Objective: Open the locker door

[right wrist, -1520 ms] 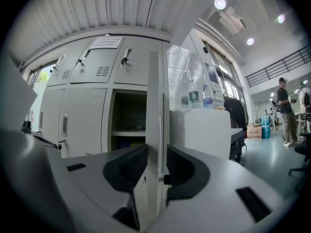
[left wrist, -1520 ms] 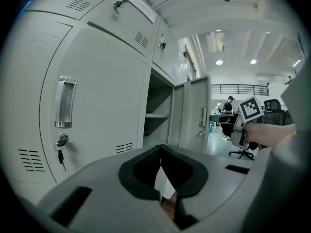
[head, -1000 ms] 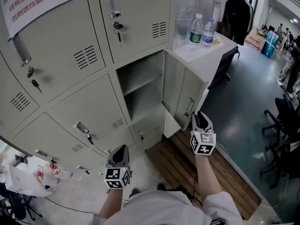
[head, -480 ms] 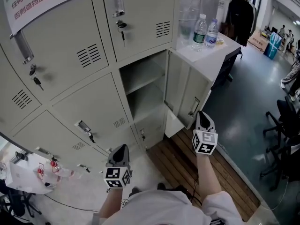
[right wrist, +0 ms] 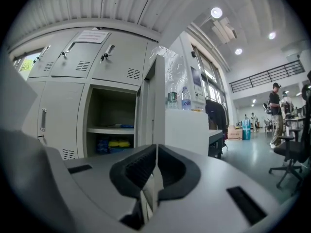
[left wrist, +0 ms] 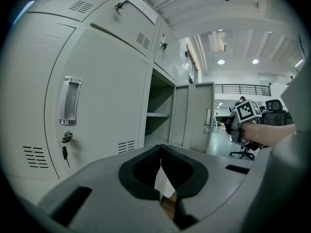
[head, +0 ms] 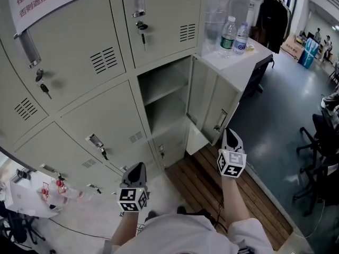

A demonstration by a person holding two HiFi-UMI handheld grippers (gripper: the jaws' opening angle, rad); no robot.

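The grey locker door stands swung out to the right, its handle on the outer face. Behind it the compartment shows a shelf. My right gripper hovers just below and to the right of the handle, clear of the door, shut and empty. In the right gripper view the jaws meet, with the door's edge straight ahead and blue and yellow items under the shelf. My left gripper is low in front of the lockers, shut on nothing.
Closed lockers with keys fill the left. A white cabinet with two water bottles stands right of the door. A wooden floor strip, office chairs and a hanging black coat lie to the right.
The right gripper has drawn back a little from the door handle. The door stands open as before, and the left gripper has not moved.
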